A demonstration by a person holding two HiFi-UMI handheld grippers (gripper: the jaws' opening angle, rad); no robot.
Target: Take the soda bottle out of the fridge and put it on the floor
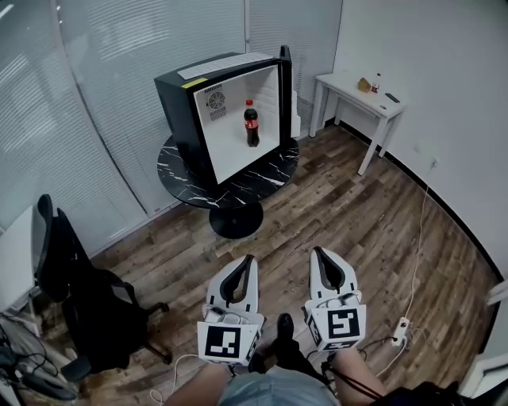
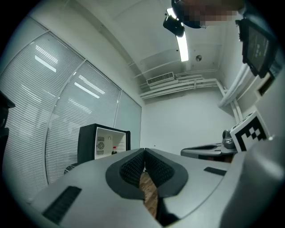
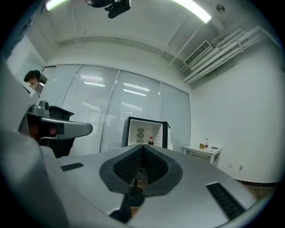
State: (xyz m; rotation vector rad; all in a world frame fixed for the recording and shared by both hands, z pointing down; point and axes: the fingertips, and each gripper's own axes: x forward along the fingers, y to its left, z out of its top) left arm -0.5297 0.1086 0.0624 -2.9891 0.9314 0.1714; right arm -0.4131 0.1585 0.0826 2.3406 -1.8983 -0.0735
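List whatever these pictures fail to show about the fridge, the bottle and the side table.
- Soda bottle: the label print is too small to read in the head view, and the bottle is tinier still in both gripper views.
- Door of the fridge: seen edge-on in the head view, so its inner face is hidden.
- Items on the white table: too small to identify in any view.

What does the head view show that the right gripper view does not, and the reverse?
Only the head view: the black office chair, the round black table under the fridge, and the power strip on the floor. Only the right gripper view: the ceiling light and the air vent. Both: the open fridge with the soda bottle upright inside, and the white side table.
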